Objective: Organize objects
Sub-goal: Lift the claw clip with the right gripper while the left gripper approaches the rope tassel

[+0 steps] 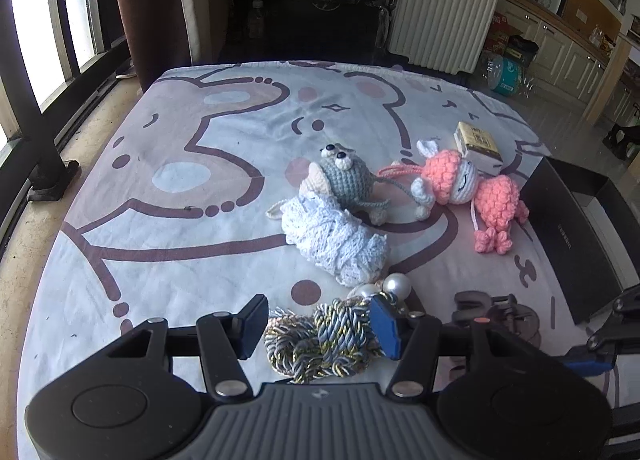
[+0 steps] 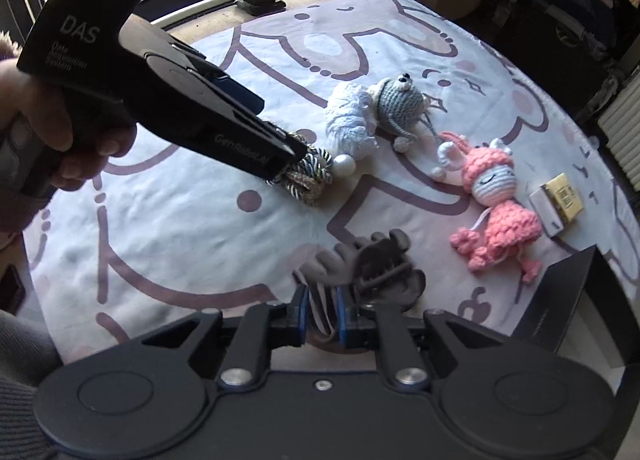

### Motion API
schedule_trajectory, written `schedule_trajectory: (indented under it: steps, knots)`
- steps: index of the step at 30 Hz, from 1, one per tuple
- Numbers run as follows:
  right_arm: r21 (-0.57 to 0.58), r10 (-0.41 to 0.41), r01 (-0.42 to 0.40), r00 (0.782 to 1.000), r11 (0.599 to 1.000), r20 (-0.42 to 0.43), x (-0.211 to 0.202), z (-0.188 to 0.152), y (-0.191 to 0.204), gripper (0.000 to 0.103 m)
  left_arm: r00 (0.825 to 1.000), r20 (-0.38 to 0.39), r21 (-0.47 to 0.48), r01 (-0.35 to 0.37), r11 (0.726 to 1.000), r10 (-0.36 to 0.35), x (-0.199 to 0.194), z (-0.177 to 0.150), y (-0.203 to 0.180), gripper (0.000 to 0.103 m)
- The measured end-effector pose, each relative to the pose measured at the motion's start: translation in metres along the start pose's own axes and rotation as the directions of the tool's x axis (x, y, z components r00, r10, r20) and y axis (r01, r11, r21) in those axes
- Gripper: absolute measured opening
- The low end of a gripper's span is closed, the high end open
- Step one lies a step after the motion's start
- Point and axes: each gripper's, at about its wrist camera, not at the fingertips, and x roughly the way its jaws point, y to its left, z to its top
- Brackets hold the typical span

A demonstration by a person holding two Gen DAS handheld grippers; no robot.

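Note:
My left gripper (image 1: 320, 326) is open, its fingers on either side of a braided blue-and-gold rope knot (image 1: 320, 340) with pearls (image 1: 397, 285); the knot also shows in the right wrist view (image 2: 310, 176). My right gripper (image 2: 320, 318) is shut on a dark grey hair claw clip (image 2: 372, 264), also visible in the left wrist view (image 1: 492, 310). On the cloth lie a white knitted bundle (image 1: 336, 238), a grey crochet toy (image 1: 348, 178), a pink crochet doll (image 1: 472, 190) and a small yellow box (image 1: 478, 144).
A black open box (image 1: 576, 228) stands at the table's right edge, seen also in the right wrist view (image 2: 560, 300). The patterned cloth (image 1: 180, 180) covers the table. A railing and window lie to the left, a white radiator (image 1: 444, 8) behind.

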Motion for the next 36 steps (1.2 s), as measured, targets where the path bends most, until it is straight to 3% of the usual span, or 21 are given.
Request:
schedule_trajectory:
  steps: [7,14,16,22,28,32,36]
  knots:
    - [0.258,0.128,-0.123,0.992,0.958,-0.004,-0.004,-0.002,-0.022,0.018,1.000,-0.009,-0.032,-0.002,0.999,0.002,0.008,0.009,0.001,0.057]
    - [0.494,0.099,-0.114,0.993,0.862,0.057,-0.016,0.001,-0.050,0.021,0.999,-0.031,-0.112,-0.046,0.993,0.043,0.023,0.008,0.016,0.057]
    - [0.564,0.078,-0.106,0.994,0.819,0.074,-0.018,0.001,-0.059,0.023,0.998,-0.032,-0.119,-0.057,0.991,0.054,0.023,0.009,0.018,0.058]
    - [0.740,0.025,-0.071,0.997,0.668,0.073,-0.011,-0.009,-0.083,0.042,0.994,-0.024,-0.094,-0.105,0.990,0.103,0.016,0.007,0.023,0.058]
    - [0.818,0.058,-0.058,0.998,0.572,0.030,0.007,-0.020,-0.085,0.062,0.989,-0.022,-0.137,-0.148,0.979,0.147,0.009,0.006,0.045,0.058]
    - [0.816,0.059,-0.032,0.998,0.577,-0.003,0.018,-0.017,-0.078,0.064,0.980,-0.058,-0.138,-0.195,0.971,0.189,0.017,0.002,0.054,0.058]
    - [0.771,0.046,0.000,0.998,0.636,-0.038,0.027,-0.009,-0.065,0.065,0.980,-0.072,-0.105,-0.194,0.975,0.187,0.024,-0.003,0.051,0.059]
